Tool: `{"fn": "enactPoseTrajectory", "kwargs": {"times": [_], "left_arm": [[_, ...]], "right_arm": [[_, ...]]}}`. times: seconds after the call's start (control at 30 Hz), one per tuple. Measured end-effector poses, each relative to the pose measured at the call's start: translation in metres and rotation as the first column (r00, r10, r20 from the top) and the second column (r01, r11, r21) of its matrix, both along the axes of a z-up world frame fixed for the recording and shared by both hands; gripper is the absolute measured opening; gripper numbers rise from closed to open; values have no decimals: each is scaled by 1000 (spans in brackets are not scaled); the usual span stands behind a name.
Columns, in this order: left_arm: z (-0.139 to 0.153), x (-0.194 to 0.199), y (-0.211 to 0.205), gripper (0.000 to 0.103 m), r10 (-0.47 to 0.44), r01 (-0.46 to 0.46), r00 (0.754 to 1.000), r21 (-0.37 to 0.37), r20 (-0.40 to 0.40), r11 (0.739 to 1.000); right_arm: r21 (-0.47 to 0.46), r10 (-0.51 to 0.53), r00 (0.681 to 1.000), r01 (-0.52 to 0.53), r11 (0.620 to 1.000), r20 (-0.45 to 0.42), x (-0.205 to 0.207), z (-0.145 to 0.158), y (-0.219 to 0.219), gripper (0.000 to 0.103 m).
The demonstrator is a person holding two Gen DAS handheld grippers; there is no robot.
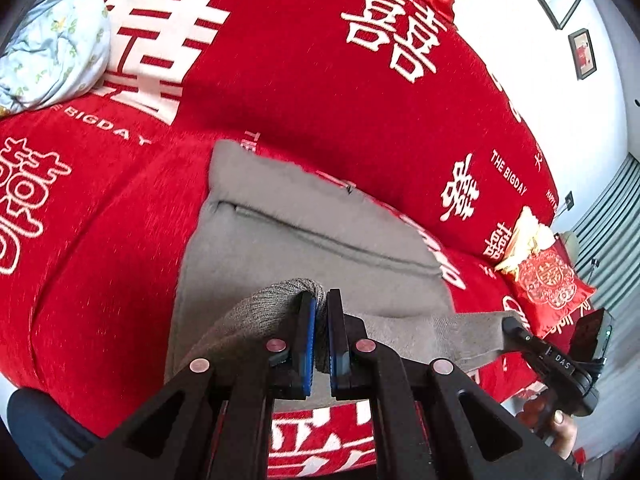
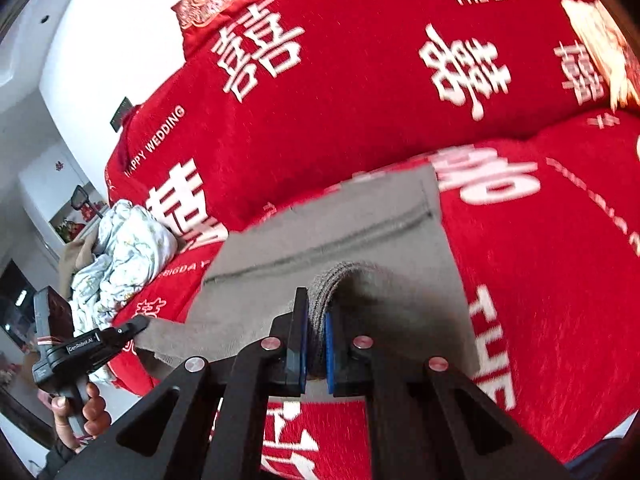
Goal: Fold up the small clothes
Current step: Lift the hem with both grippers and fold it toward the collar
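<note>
I've got both clamped on the near hem of the grey knit garment: left gripper, right gripper. The rest lies ahead on the red bedspread, long axis running away, neither hand nearer.

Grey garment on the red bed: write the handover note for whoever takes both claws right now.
Left claw: shut on the near edge of the grey garment.
Right claw: shut on the same edge, further along.
Garment: far part flat on the red bedspread, near edge lifted off it.
Done: both corners gripped and raised.
Left: probably carry the edge over to the far side, release, smooth. The crumpled pale floral cloth is unfolded.
</note>
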State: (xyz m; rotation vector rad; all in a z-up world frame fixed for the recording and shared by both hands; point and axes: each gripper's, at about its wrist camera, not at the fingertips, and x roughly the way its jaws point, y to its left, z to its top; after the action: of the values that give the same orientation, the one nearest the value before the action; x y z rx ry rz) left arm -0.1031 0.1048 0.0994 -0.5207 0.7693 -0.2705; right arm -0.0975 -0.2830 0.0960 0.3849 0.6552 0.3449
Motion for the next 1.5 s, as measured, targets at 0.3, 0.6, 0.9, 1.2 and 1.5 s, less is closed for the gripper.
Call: {"fn": "enactPoseTrajectory", "kwargs": {"times": [0.3,0.6,0.9,1.2,1.5], "left_arm": [[16,13,-5,6,13,-14,999,18,36,1000],[24,25,-8,6,21,-24,998,41,60,999],[24,42,-5,6,36,-38,998,30,56,999],[25,58,-4,6,61,-65,997,74,53,995],[31,80,-7,6,76,-82,995,103,60,991]], "right_arm": [[-26,3,1000,-2,1000,17,17,18,7,7],[-86,-48,998,52,995,41,28,25,11,7],[-74,-53,998,55,996,27,50,29,12,7],[-73,-53,998,55,996,35,71,34,16,7],[-79,-52,998,53,995,24,95,39,17,7]]}}
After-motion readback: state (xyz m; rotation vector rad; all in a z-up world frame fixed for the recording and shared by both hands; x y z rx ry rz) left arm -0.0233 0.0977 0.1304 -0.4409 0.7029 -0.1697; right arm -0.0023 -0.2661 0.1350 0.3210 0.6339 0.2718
